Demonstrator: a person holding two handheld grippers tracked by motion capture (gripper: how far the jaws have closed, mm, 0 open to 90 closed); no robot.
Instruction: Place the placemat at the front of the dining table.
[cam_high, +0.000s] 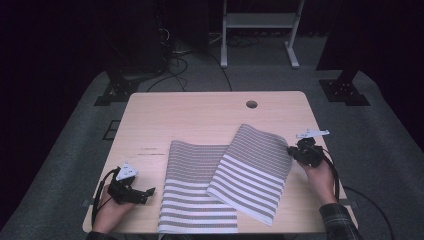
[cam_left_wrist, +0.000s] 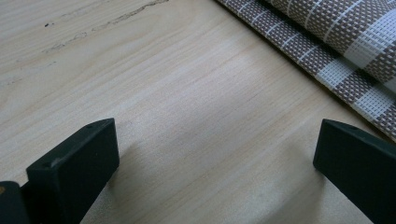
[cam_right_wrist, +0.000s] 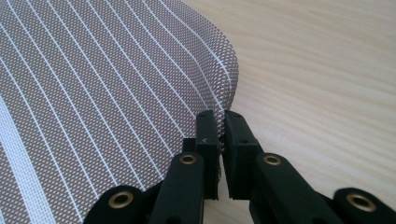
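Two brown woven mats with white stripes lie on the wooden table (cam_high: 200, 117). One mat (cam_high: 192, 187) lies flat at the front middle. The other mat (cam_high: 255, 167) lies slanted over its right side, and its far right corner is lifted. My right gripper (cam_high: 291, 151) is shut on that mat's edge (cam_right_wrist: 219, 100), the weave pinched between its jaws (cam_right_wrist: 220, 135). My left gripper (cam_high: 149, 192) rests near the front left of the table, open, with bare wood between its fingers (cam_left_wrist: 79, 158). The flat mat's edge (cam_left_wrist: 336, 65) lies just past it.
A round cable hole (cam_high: 251, 104) sits near the table's far edge. Beyond the table stand a white frame's legs (cam_high: 257, 30) and black stands with cables on grey carpet. Cables trail from both grippers over the table's front corners.
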